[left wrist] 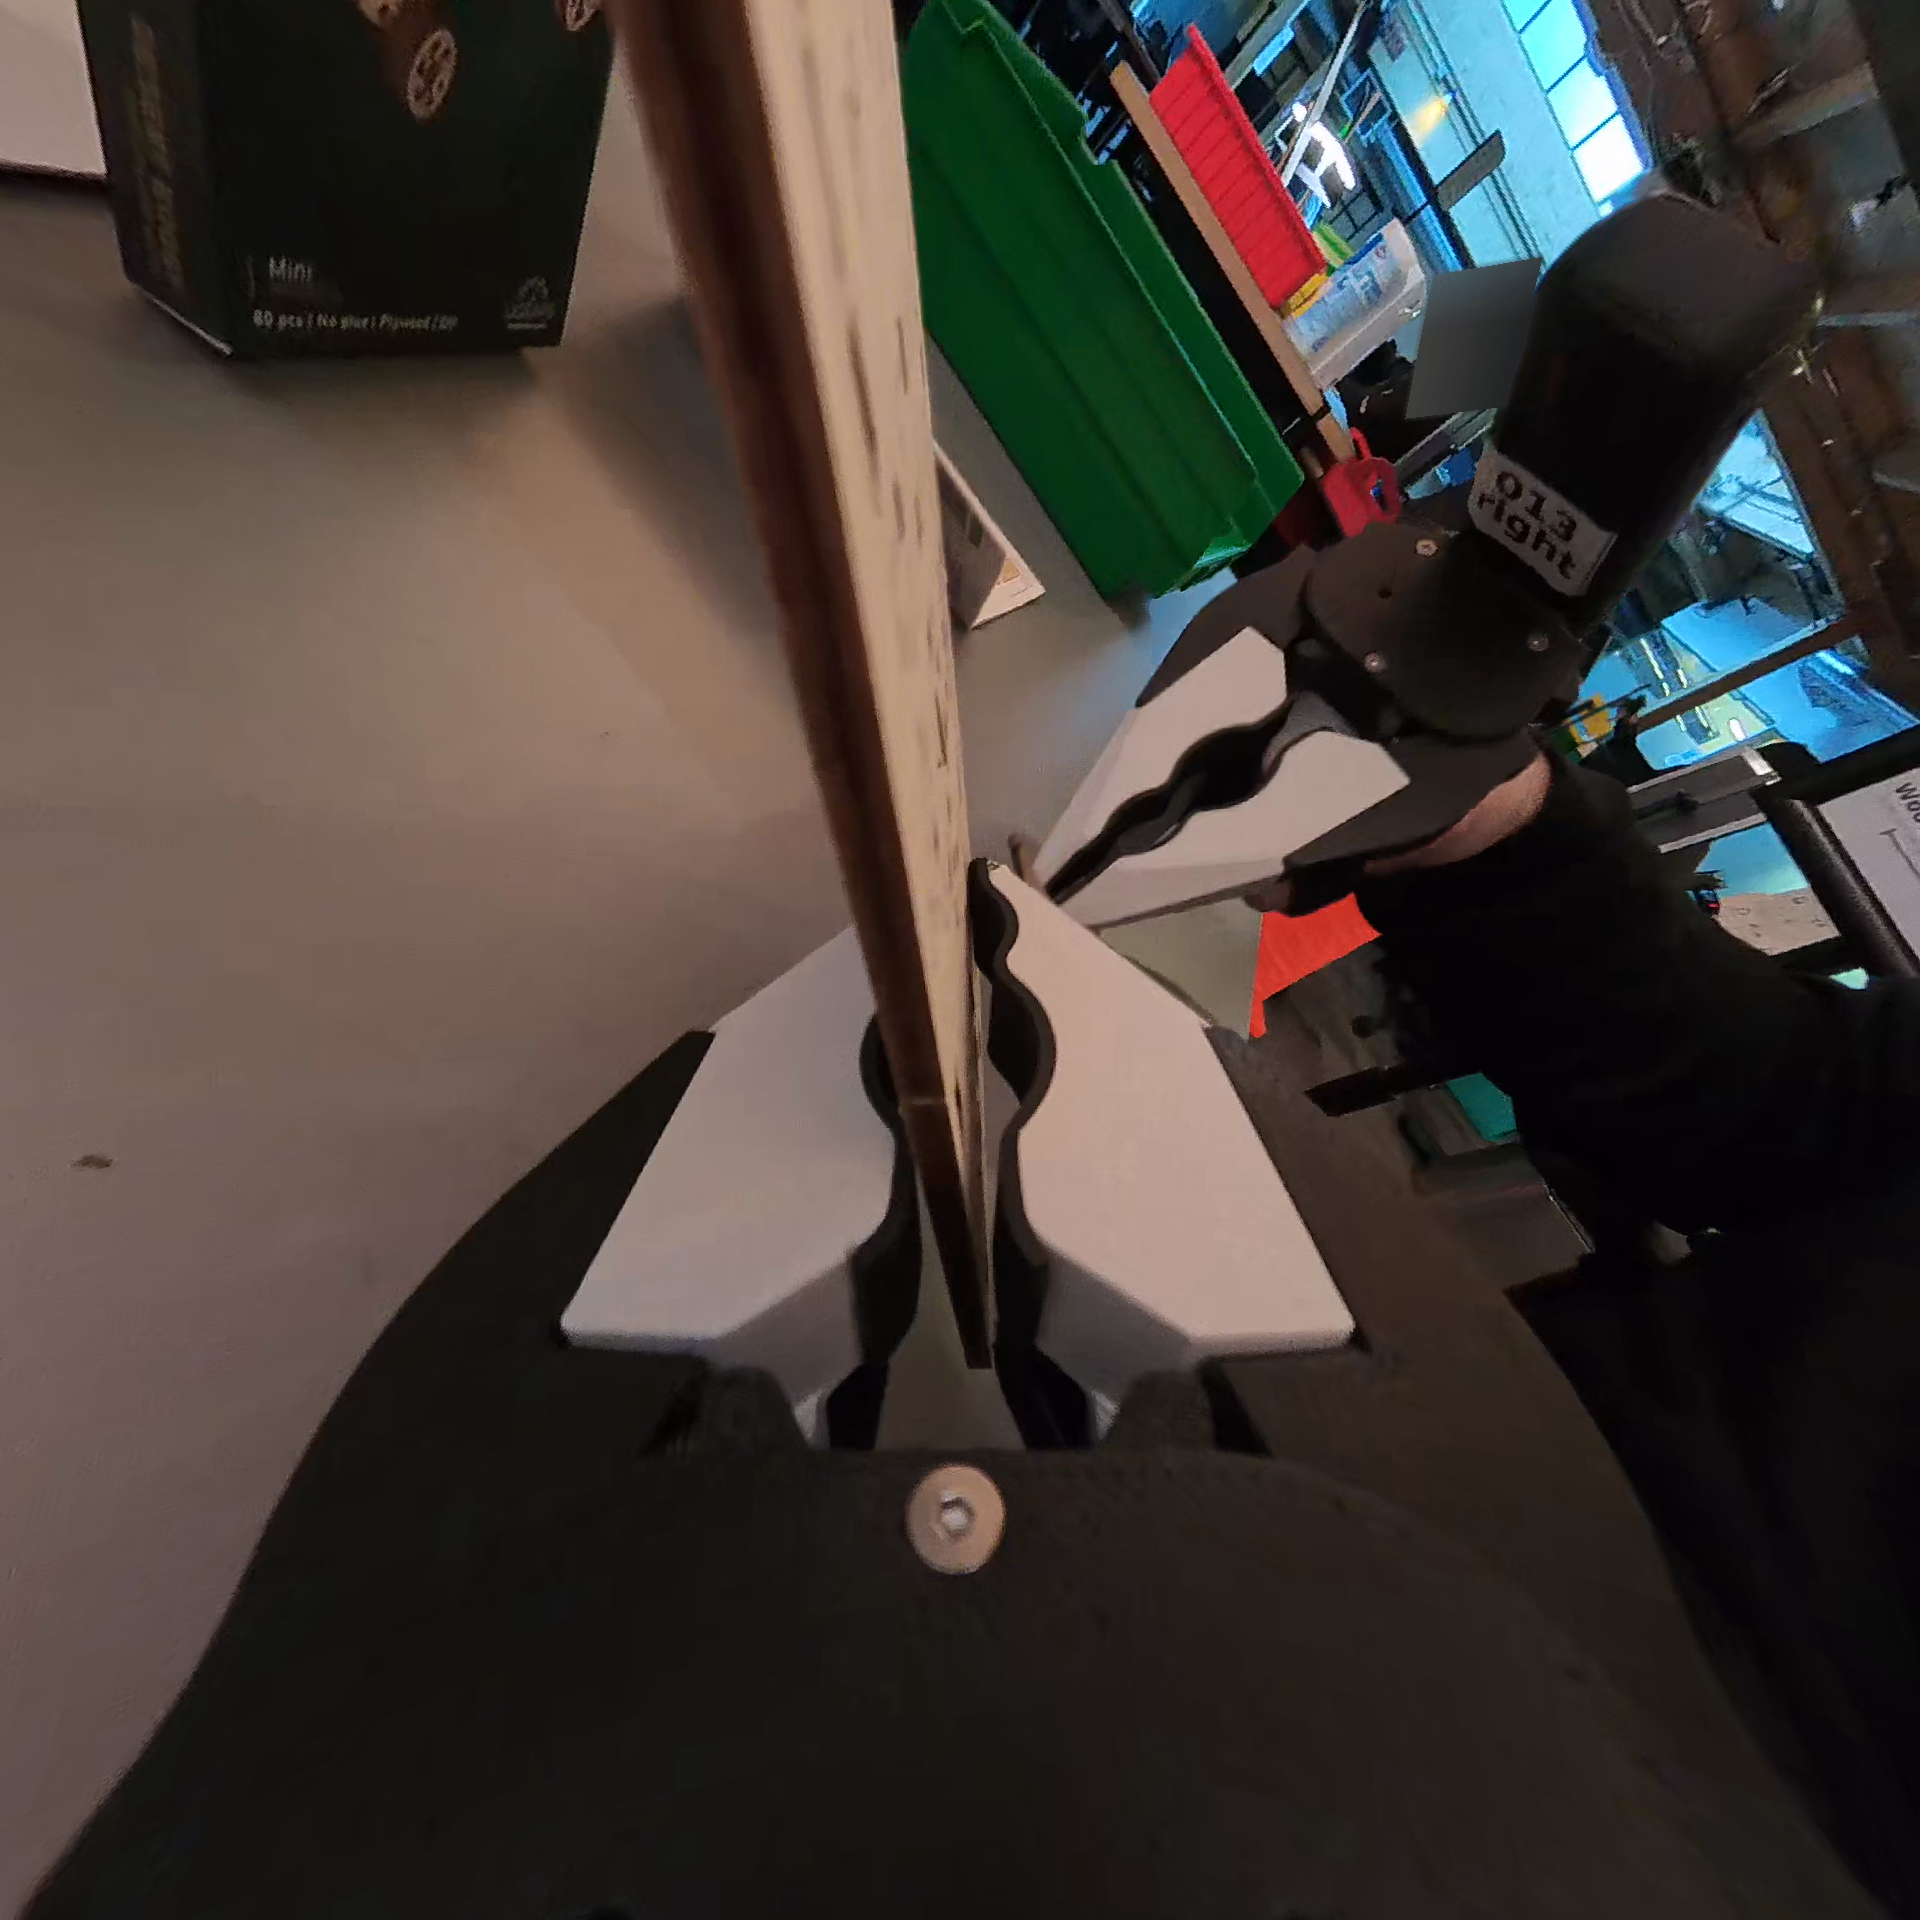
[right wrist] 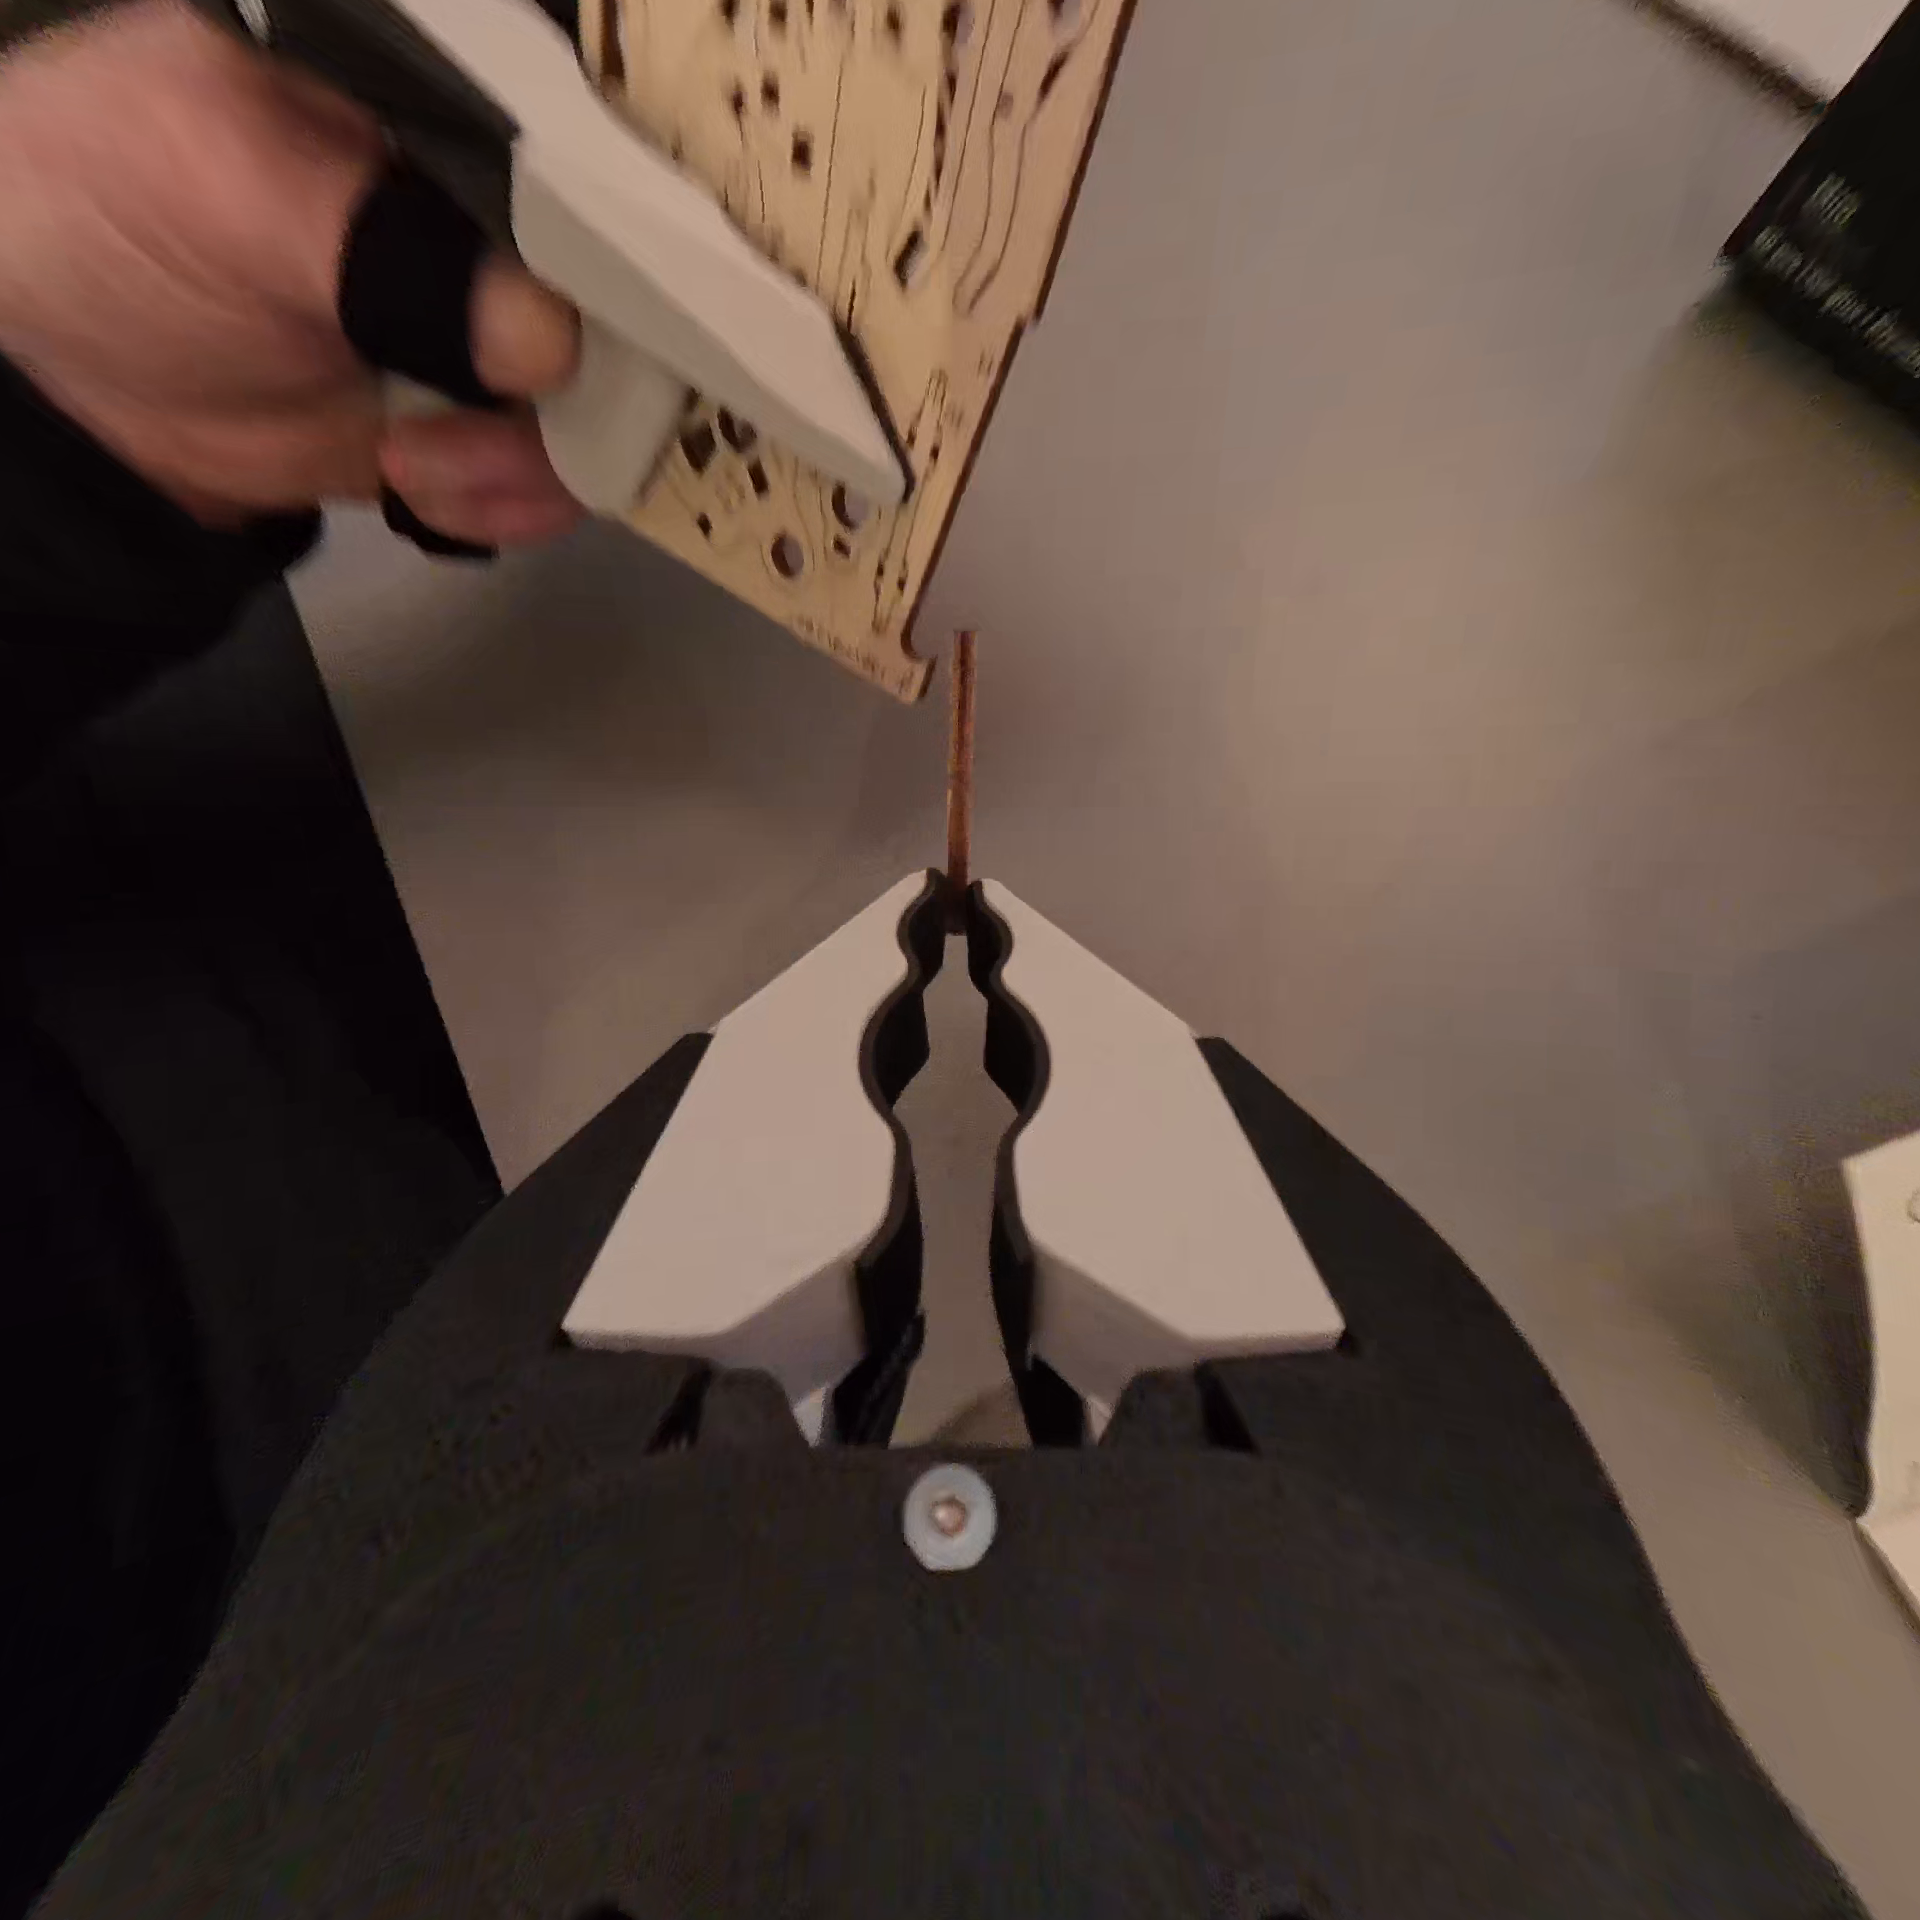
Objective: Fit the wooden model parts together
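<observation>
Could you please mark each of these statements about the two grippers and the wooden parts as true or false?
1. The left gripper is clamped on a laser-cut wooden sheet. True.
2. The right gripper is wide open with nothing in it. False: its fingertips pinch a thin wooden piece seen edge-on.
3. The green bin stands on the grey table beyond the sheet. True.
4. The dark box is held by a gripper. False: it stands on the table, apart from both.
5. The wooden sheet lies flat on the table. False: it is held up, off the table.

The left gripper fingers clamp an upright wooden sheet edge-on.
</observation>
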`<action>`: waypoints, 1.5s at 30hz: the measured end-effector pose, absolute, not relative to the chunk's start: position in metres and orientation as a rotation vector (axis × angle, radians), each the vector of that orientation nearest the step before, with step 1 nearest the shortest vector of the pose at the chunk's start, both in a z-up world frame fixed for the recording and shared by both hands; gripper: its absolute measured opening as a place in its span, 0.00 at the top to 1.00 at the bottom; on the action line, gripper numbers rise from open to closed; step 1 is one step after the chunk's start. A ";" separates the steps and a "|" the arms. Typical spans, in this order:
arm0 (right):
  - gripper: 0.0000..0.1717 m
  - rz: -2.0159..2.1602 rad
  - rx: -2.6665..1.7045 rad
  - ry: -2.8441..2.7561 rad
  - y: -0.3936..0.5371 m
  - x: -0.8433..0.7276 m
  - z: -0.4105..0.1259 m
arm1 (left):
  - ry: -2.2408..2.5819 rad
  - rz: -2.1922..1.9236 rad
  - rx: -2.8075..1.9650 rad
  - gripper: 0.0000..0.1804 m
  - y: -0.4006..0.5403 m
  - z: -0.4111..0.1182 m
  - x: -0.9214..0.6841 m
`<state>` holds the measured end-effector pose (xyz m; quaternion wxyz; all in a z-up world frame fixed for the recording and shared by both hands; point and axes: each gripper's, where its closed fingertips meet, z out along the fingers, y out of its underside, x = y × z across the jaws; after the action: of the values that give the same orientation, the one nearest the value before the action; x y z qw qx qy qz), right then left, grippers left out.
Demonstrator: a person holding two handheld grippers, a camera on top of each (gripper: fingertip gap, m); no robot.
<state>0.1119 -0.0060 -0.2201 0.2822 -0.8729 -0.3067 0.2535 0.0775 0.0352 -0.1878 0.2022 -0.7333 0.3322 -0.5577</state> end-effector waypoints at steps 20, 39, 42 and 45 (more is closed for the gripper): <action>0.88 0.859 -2.218 -0.763 -0.001 0.094 -0.202 | 0.925 -1.759 -1.933 0.99 0.028 -0.173 0.075; 1.00 1.395 -1.857 -0.495 -0.001 0.074 -0.137 | 0.802 -1.915 -1.624 0.94 0.031 -0.112 0.069; 1.00 1.431 -1.862 -0.485 -0.002 0.076 -0.139 | 0.793 -1.884 -1.641 0.95 0.035 -0.115 0.064; 0.99 1.459 -1.853 -0.491 -0.004 0.077 -0.138 | 0.787 -1.906 -1.623 0.98 0.032 -0.110 0.064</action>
<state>0.0767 -0.0041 -0.1379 0.3582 -0.7182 -0.1904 0.5653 0.0645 0.0317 -0.1104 0.2559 -0.5978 0.2898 -0.7023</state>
